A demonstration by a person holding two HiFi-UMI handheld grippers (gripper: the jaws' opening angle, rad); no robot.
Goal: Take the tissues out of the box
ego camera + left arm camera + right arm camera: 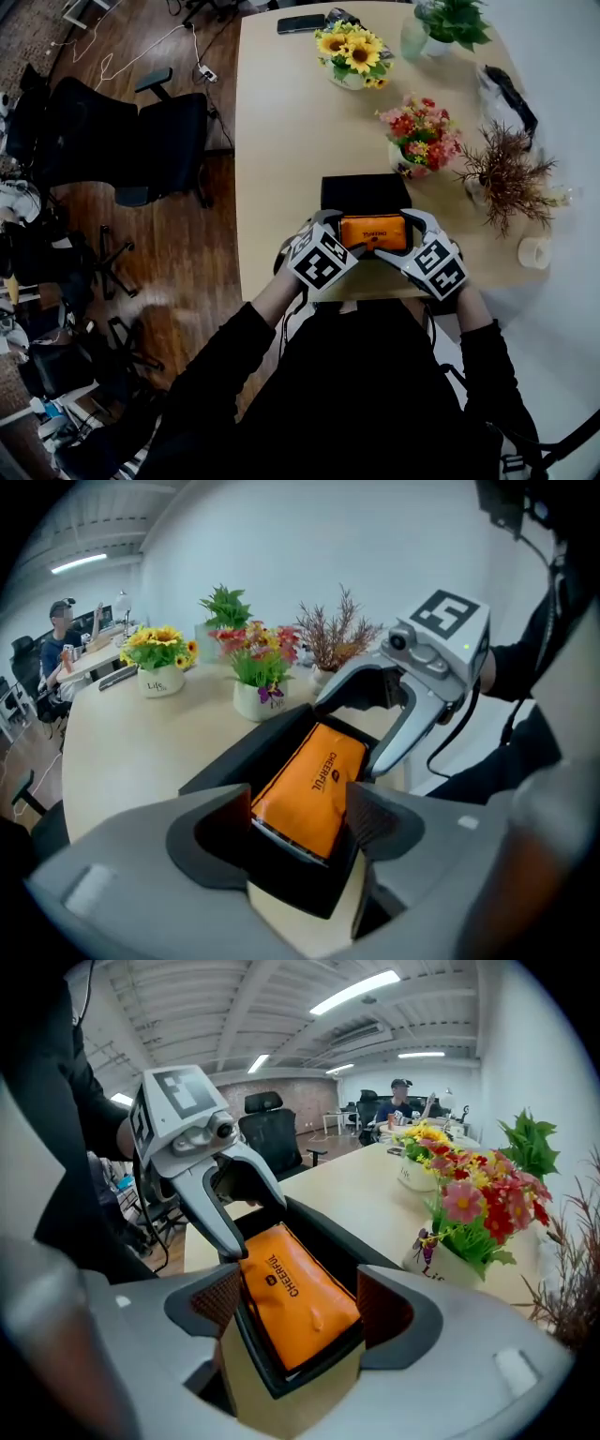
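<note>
the orange tissue pack [373, 232] reading "cheerful" is lying in the black box [366, 190], while the left gripper [300, 825] and the right gripper [300, 1307] are standing with jaws apart at the box's ends.

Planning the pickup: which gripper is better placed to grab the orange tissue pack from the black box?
Left, narrowly. Both open grippers flank the box, but the tissue pack's end sits right between the left gripper's pads; the right gripper straddles the box rim too.
</note>
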